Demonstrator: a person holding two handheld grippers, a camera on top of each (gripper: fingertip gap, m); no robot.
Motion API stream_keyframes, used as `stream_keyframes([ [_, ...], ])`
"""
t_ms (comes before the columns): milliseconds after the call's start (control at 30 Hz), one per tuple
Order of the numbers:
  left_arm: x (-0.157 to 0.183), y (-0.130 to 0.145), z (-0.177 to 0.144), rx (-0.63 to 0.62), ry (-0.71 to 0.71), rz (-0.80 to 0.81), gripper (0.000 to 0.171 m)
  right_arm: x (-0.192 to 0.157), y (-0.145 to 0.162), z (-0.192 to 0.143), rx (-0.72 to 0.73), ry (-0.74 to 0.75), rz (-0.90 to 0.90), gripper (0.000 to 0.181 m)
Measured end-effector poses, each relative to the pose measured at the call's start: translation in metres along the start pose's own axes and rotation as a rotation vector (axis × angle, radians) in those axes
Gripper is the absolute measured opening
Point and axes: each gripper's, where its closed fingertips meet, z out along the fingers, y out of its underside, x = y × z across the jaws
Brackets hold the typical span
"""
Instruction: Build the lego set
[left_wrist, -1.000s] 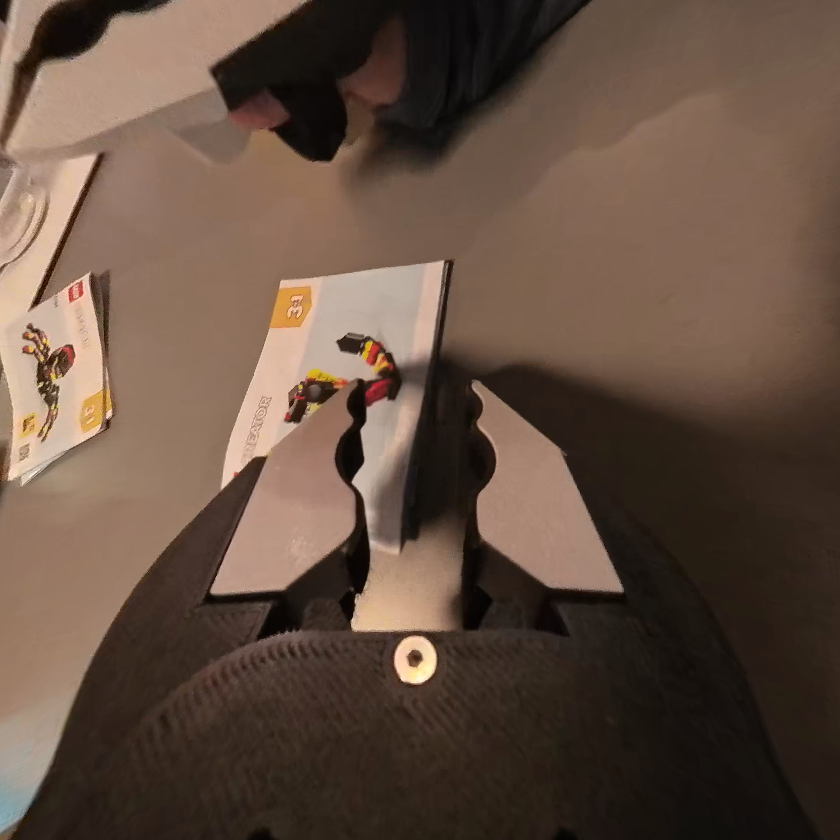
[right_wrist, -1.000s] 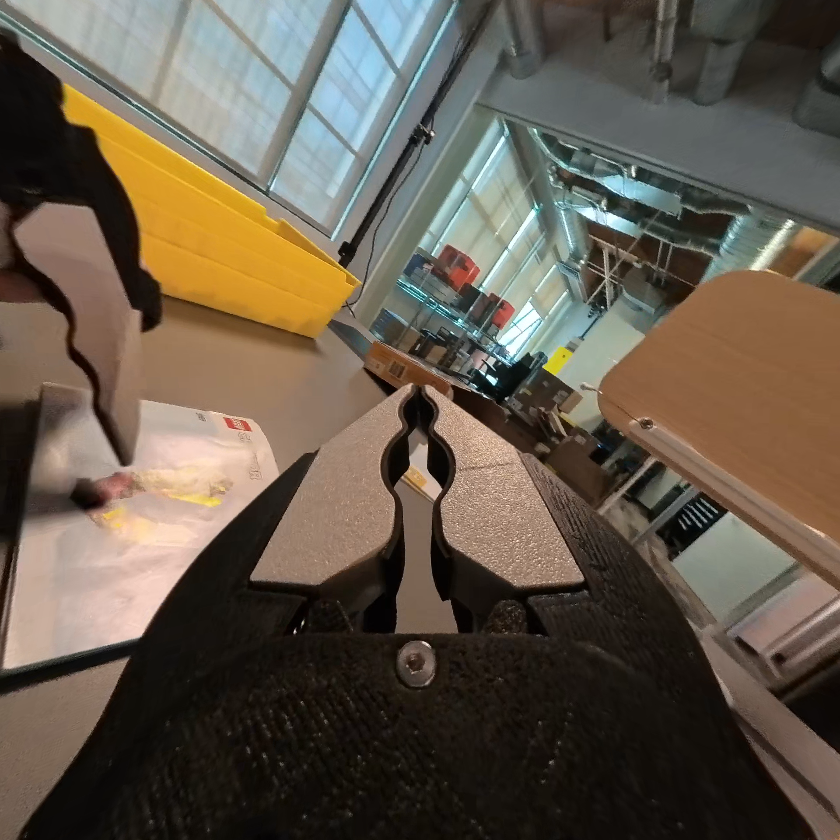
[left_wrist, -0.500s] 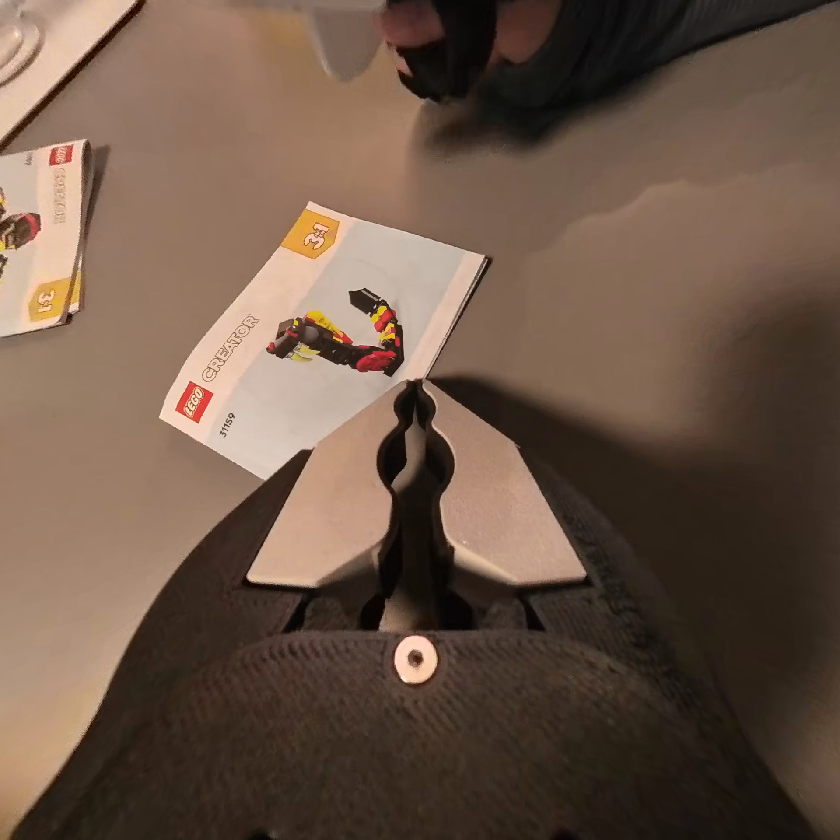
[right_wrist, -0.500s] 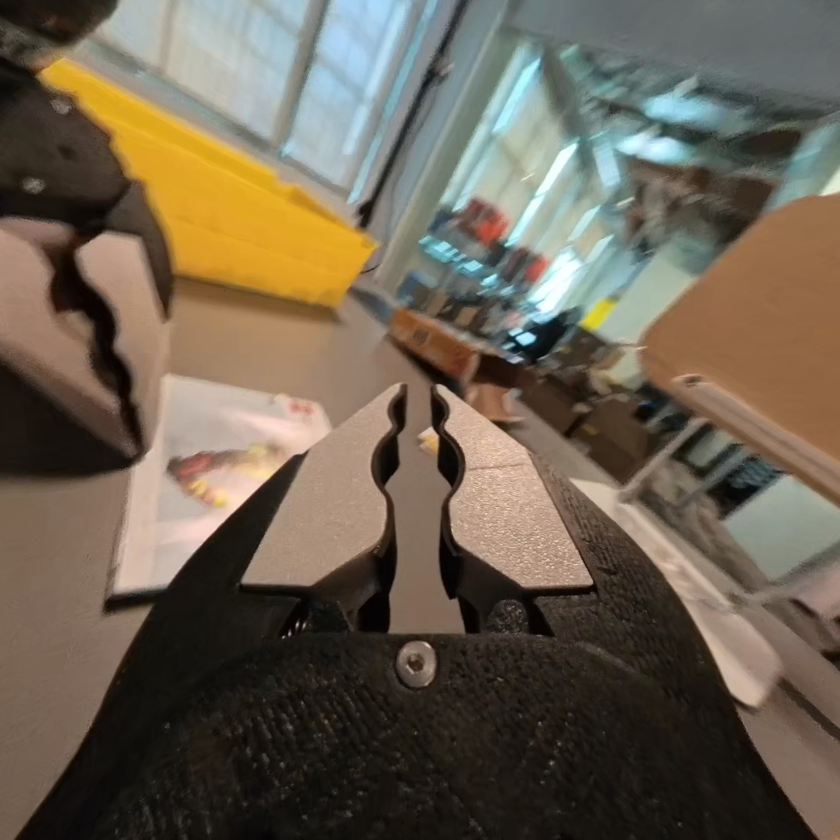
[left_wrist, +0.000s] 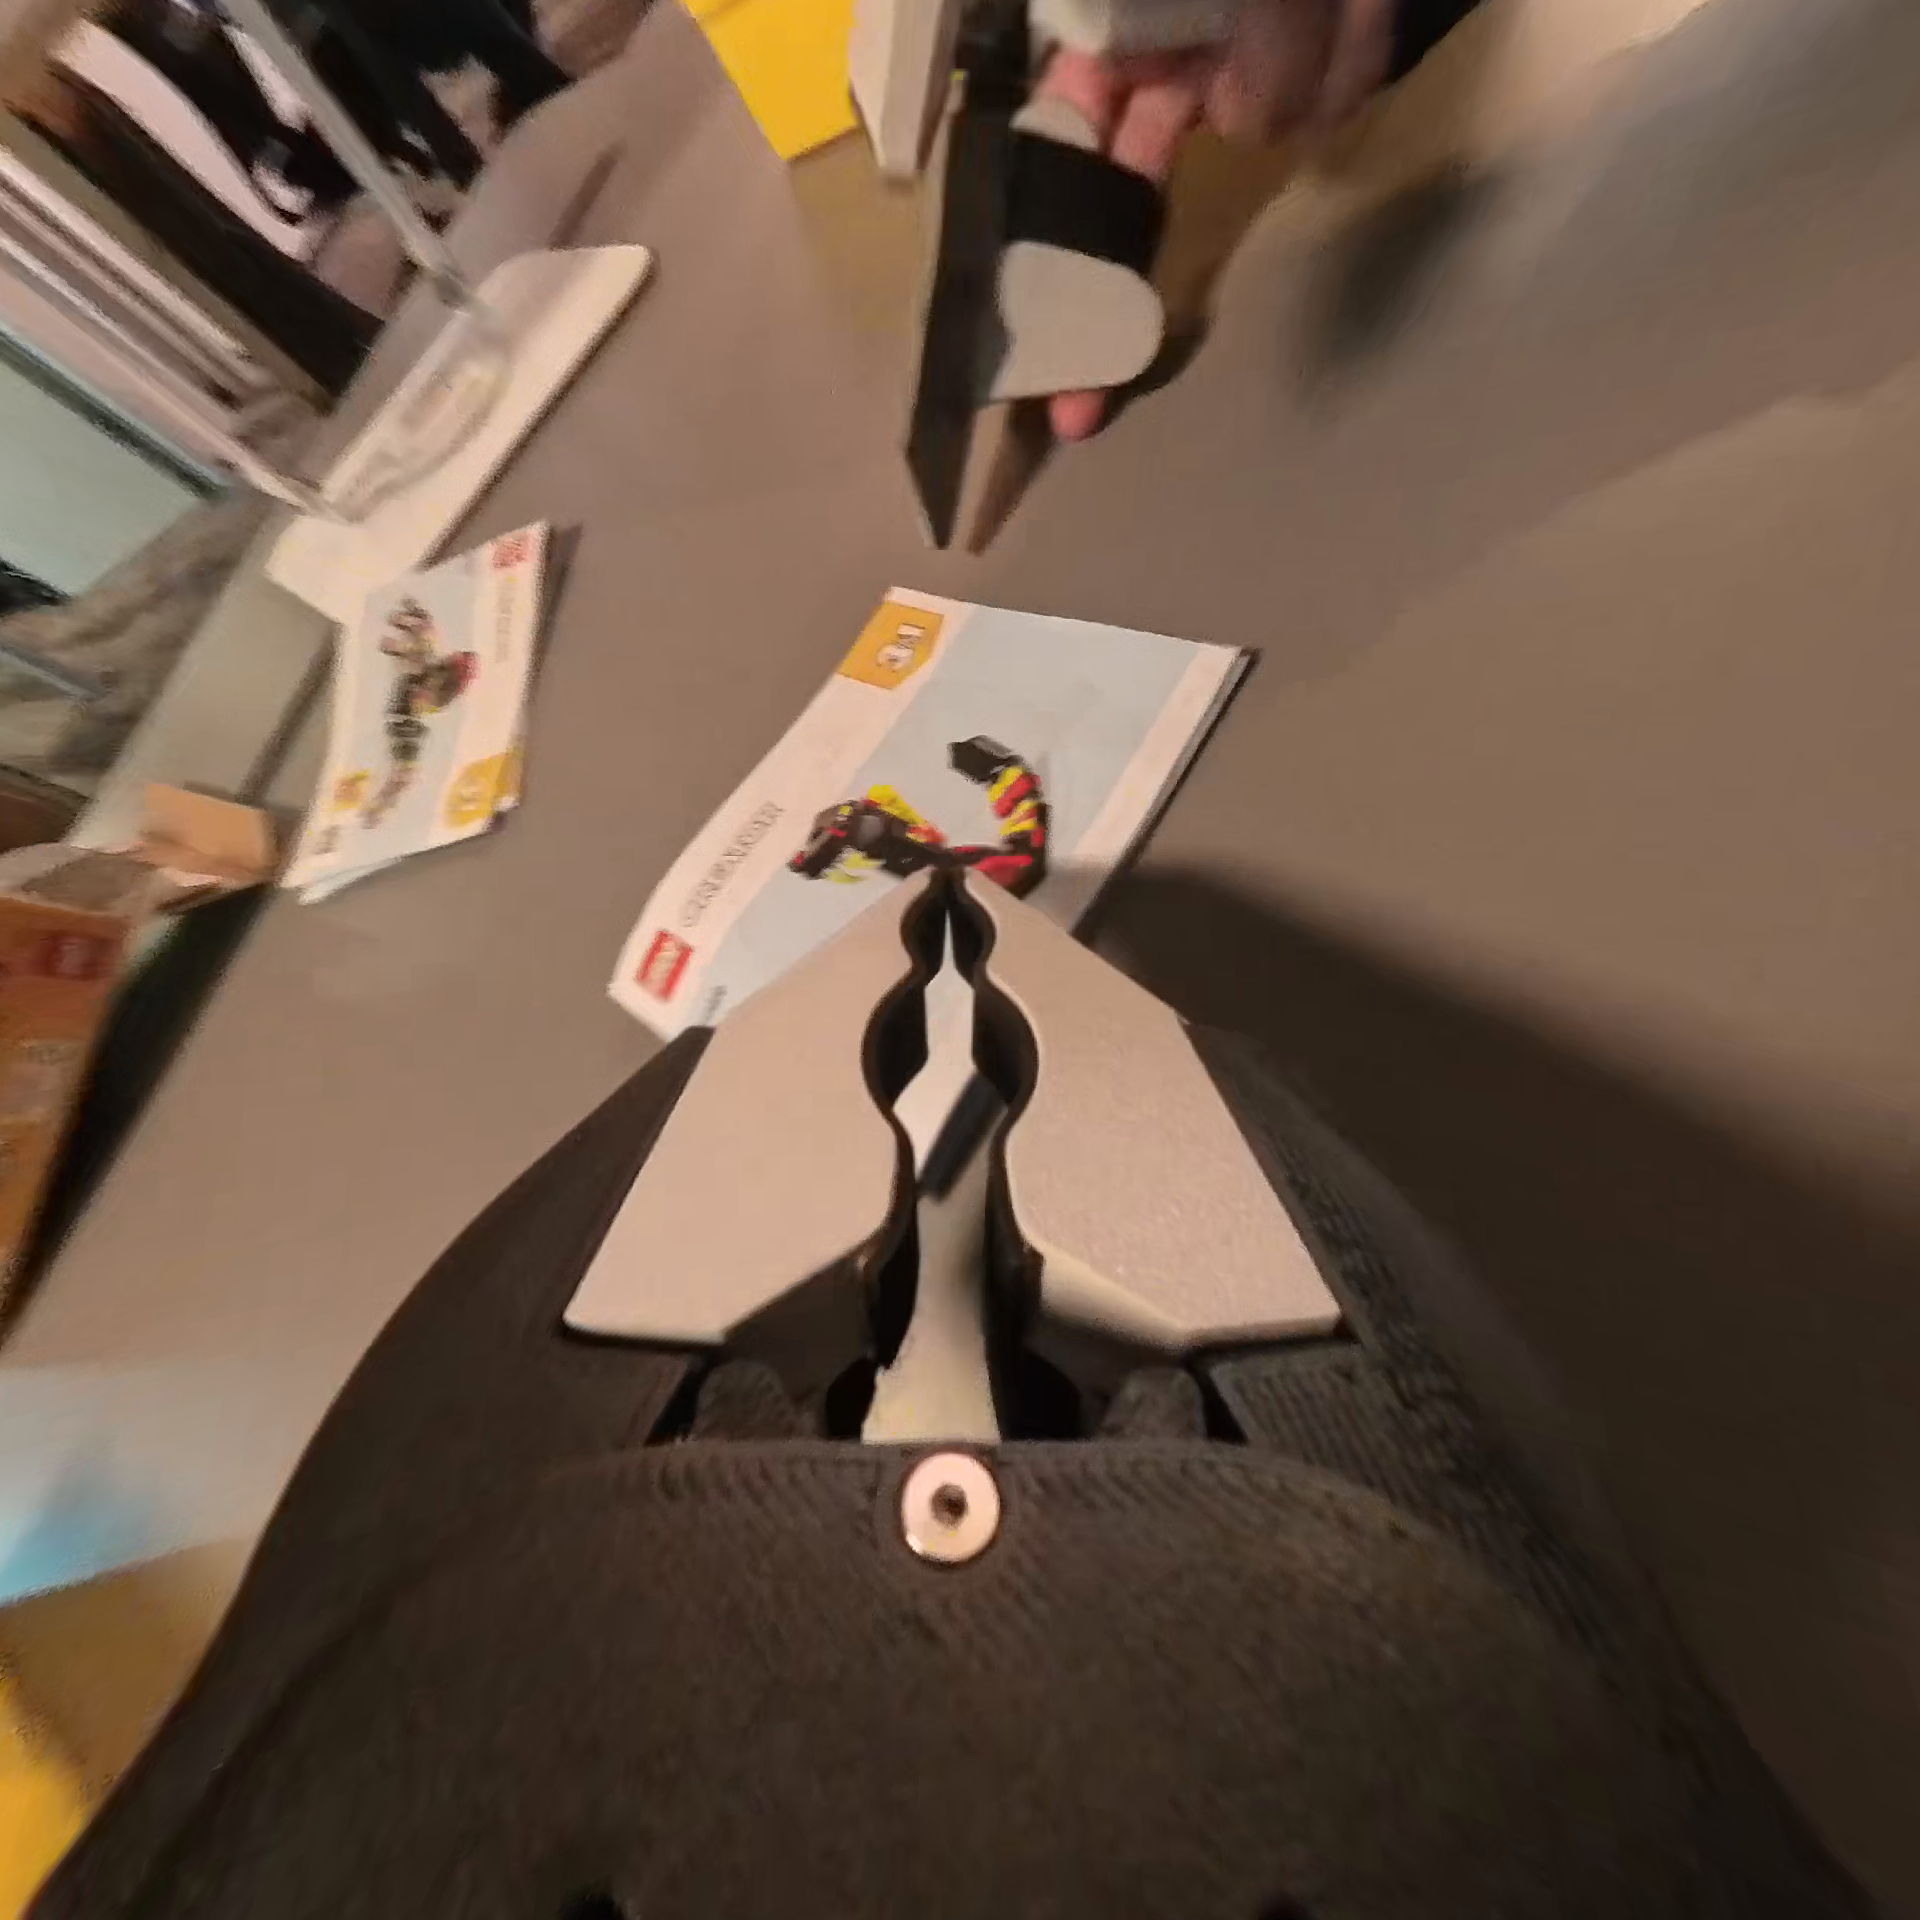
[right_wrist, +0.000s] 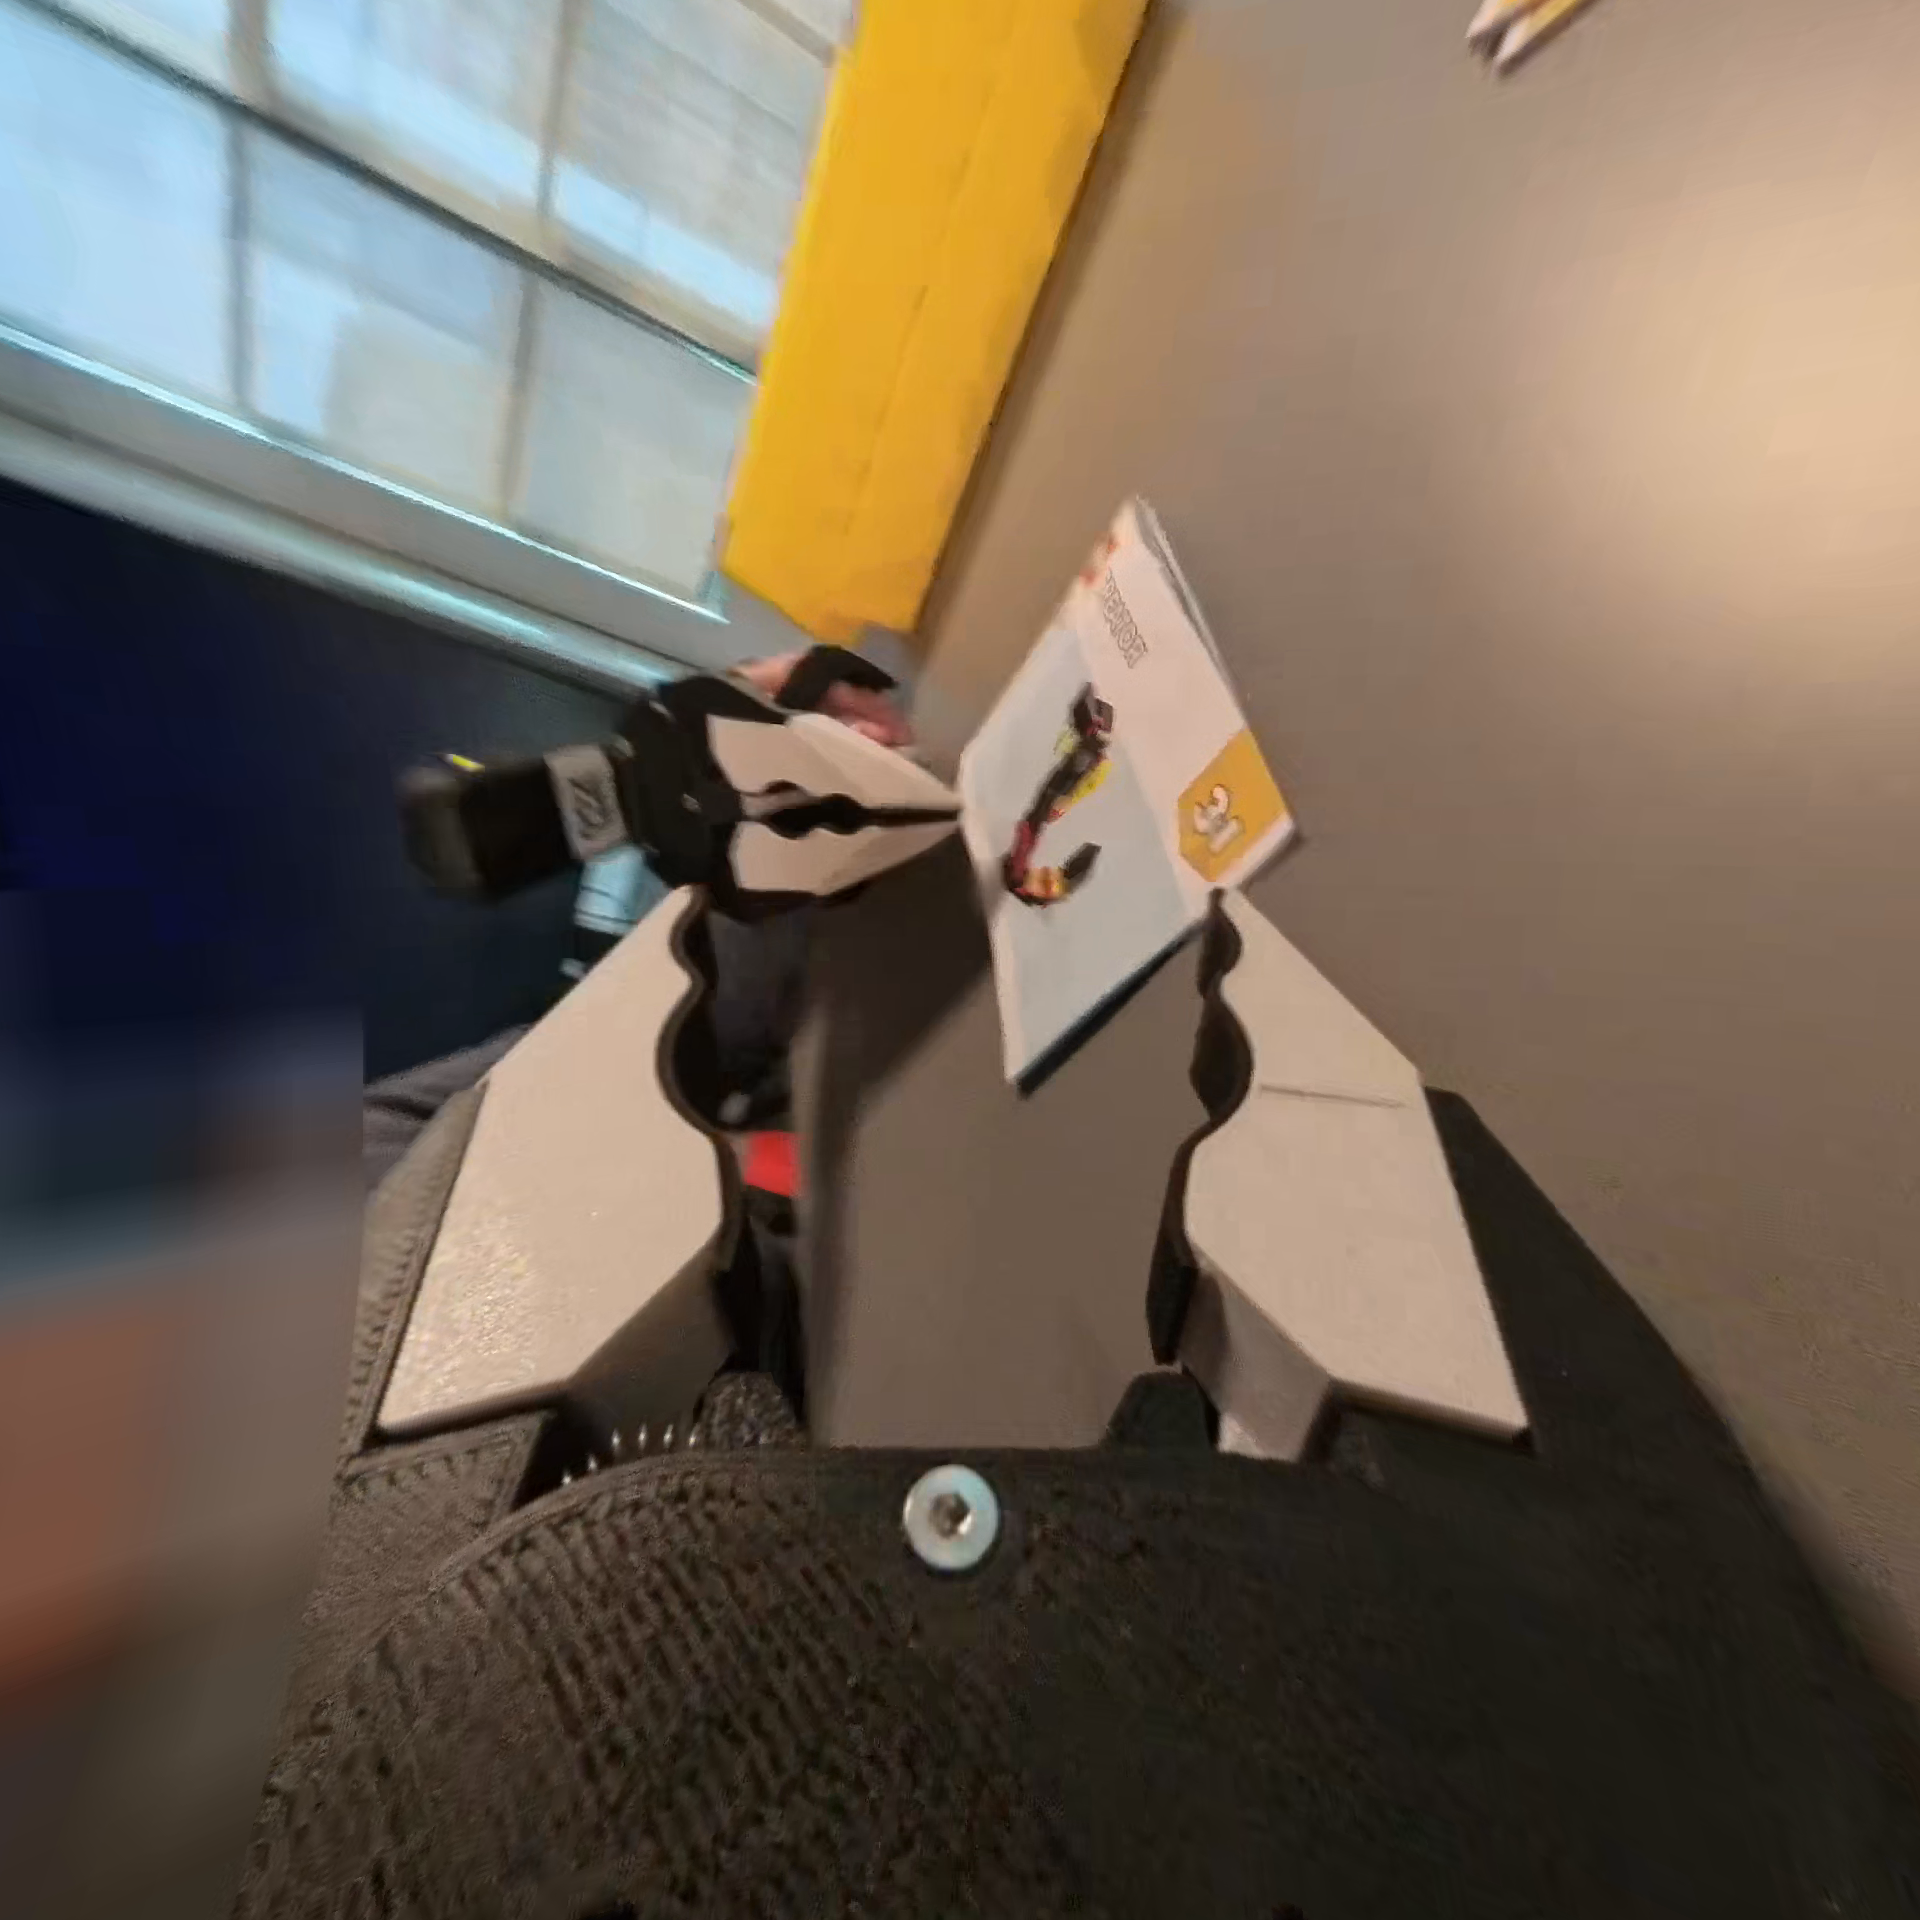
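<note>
Pinching booklet (left_wrist: 966, 769) edge, left gripper (left_wrist: 948, 883) fingers now clenched on it | right gripper (right_wrist: 956, 914) fingers newly spread, empty; page-opening likely next

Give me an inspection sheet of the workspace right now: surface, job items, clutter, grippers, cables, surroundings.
Surface: grey table.
Job's things: instruction booklet lying cover up; second booklet pile to its left; no loose bricks seen.
Clutter: blurred cardboard box at the left edge; white board; yellow bin.
Grippers: left gripper shut, tips at the booklet's edge, grip unclear; right gripper open, empty, near the booklet.
Cables: nothing seen.
Surroundings: windows beside the bin.
</note>
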Motion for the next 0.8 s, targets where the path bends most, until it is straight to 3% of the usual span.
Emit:
stream_keyframes([
  [67,-0.015,0.008,-0.005,-0.065,-0.104,0.065,0.032,-0.004,-0.004,-0.001,0.02,-0.034,0.057,0.106],
  [133,-0.022,0.017,-0.008,-0.125,-0.118,0.026,0.057,-0.005,-0.001,0.001,0.004,-0.016,0.074,0.114],
  [267,-0.015,0.028,-0.007,-0.178,-0.016,-0.164,0.073,-0.015,0.008,0.011,-0.038,-0.022,0.089,0.129],
  [400,-0.011,0.031,-0.01,-0.241,-0.009,-0.184,0.067,-0.019,0.012,0.018,-0.042,-0.001,0.069,0.132],
  [667,0.007,0.022,-0.003,-0.213,0.035,-0.115,0.028,-0.029,0.012,0.026,-0.029,-0.081,0.099,0.131],
  [733,0.007,0.021,-0.003,-0.204,0.031,-0.092,0.028,-0.028,0.01,0.025,-0.017,-0.067,0.073,0.131],
  [800,0.004,0.019,-0.004,-0.193,0.007,-0.042,0.042,-0.025,0.01,0.025,-0.022,-0.026,0.006,0.129],
])
